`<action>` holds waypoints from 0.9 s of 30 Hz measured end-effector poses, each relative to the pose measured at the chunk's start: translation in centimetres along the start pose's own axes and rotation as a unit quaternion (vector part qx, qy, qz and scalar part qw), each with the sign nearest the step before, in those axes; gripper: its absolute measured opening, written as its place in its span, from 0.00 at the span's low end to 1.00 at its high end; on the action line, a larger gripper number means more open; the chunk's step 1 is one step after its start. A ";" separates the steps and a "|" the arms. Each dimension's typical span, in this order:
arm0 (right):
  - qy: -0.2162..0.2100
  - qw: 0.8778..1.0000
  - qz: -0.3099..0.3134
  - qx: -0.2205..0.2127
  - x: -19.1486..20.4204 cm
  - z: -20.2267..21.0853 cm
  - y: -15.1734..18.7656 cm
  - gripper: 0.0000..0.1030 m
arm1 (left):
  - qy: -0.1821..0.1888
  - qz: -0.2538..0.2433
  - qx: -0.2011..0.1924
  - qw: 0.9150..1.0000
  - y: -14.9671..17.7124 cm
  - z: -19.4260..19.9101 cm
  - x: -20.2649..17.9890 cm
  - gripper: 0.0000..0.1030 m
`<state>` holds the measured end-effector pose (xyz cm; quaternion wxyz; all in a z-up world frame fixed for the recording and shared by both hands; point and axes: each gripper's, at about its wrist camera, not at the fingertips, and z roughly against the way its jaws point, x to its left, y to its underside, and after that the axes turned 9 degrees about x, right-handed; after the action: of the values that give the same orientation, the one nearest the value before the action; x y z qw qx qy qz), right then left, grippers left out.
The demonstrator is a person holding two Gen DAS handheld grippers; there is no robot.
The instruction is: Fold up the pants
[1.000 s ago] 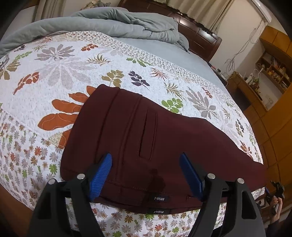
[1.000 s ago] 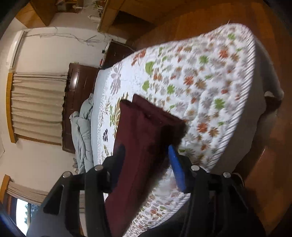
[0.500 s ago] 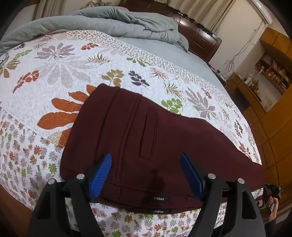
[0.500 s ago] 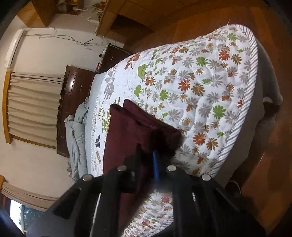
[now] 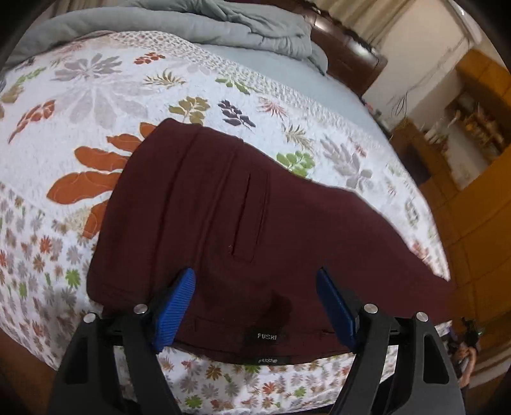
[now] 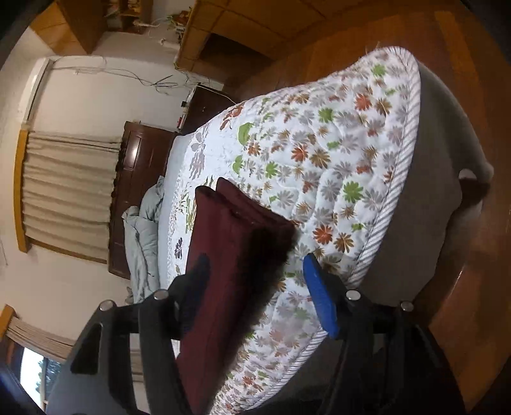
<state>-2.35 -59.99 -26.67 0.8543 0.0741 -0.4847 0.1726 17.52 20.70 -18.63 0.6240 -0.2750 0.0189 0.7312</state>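
From my left camera: the bed carries a white quilted bedspread (image 5: 95, 95) printed with leaves and flowers in orange, grey and green. A rumpled grey duvet (image 5: 230, 25) is bunched toward the dark wooden headboard (image 5: 348, 54). To the right I see orange-brown wooden cabinets (image 5: 479, 191) with open shelves.

The maroon pants (image 5: 223, 207) lie flat on the bedspread near its front edge, already doubled, smooth matte cloth with long seams and a slit pocket. The waistband faces me with two small black "FUSHI" labels (image 5: 266, 336), one above the other.

My left gripper (image 5: 255, 306) hovers low over the waistband end, blue ribbed pads spread wide, nothing between them.

My right camera view is rolled sideways: beige pleated curtains (image 6: 67, 191) at left, the pants (image 6: 223, 255) as a narrow folded strip, wood floor (image 6: 463, 95) at right. My right gripper (image 6: 255, 287) is also spread wide at the strip's end; whether its pads touch the cloth I cannot tell.
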 end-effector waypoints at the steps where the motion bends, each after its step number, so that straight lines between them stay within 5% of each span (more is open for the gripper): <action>1: -0.007 1.000 -0.004 0.000 -0.2 -0.1 -0.1 0.59 | -0.006 -0.009 0.004 1.000 -0.1 -0.2 -0.4 0.81; 4: -0.025 1.000 -0.017 0.004 -0.6 -0.8 -0.4 0.59 | -0.020 -0.023 0.006 1.000 0.0 -0.5 -1.0 0.82; 11: -0.044 0.999 -0.014 0.019 0.3 -2.6 -1.1 0.65 | 0.016 0.007 -0.005 1.000 0.0 0.0 0.2 0.82; 19: -0.122 0.992 0.019 0.003 0.1 -1.9 -0.8 0.63 | 0.011 0.003 -0.006 1.000 0.1 -0.1 0.1 0.82; 27: -0.142 0.990 0.011 0.020 -0.5 -2.6 -0.7 0.59 | 0.009 0.005 -0.008 1.000 0.1 0.0 0.2 0.82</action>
<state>-0.21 -59.98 -28.45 0.7731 0.1095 -0.5986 0.1789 17.42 20.80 -18.76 0.6179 -0.2866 0.0205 0.7319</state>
